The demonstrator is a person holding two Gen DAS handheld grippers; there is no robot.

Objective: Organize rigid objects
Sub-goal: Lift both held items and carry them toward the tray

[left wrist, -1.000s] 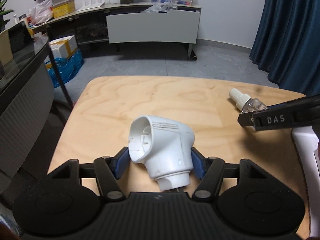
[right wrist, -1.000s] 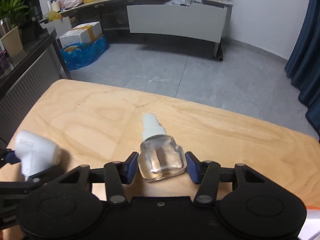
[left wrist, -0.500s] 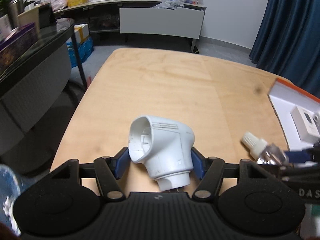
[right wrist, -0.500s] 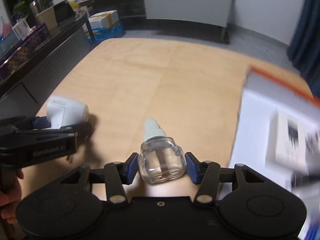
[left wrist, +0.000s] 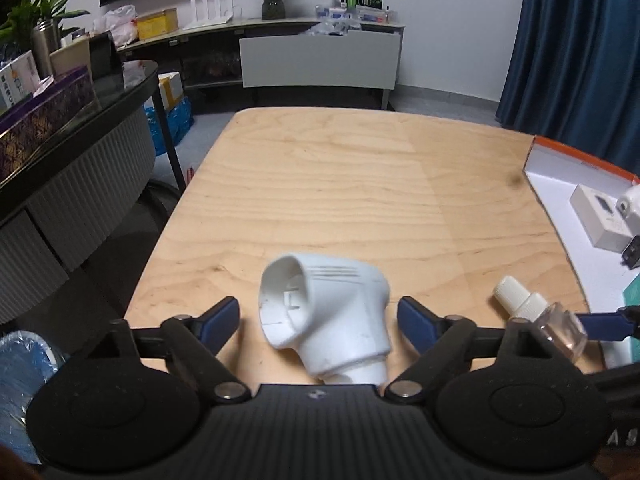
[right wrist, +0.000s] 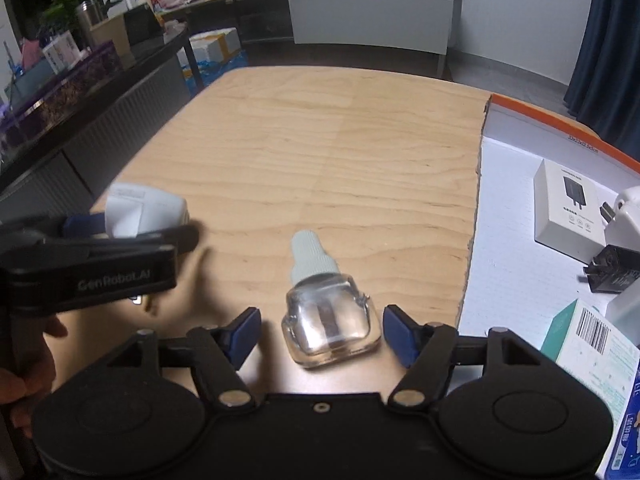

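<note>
The left gripper (left wrist: pixel 319 322) has just been opening – pads clear of the white plug (left wrist: pixel 325 325) between them. Likewise the right gripper (right wrist: pixel 319 330) – bottle (right wrist: pixel 325 316) lies loose between.

Both grippers angled down, side by side near the surface's near edge. Left gripper (left wrist: pixel 319 320) and right gripper (right wrist: pixel 318 332) just spread their fingers, pads touching nothing now.
</note>
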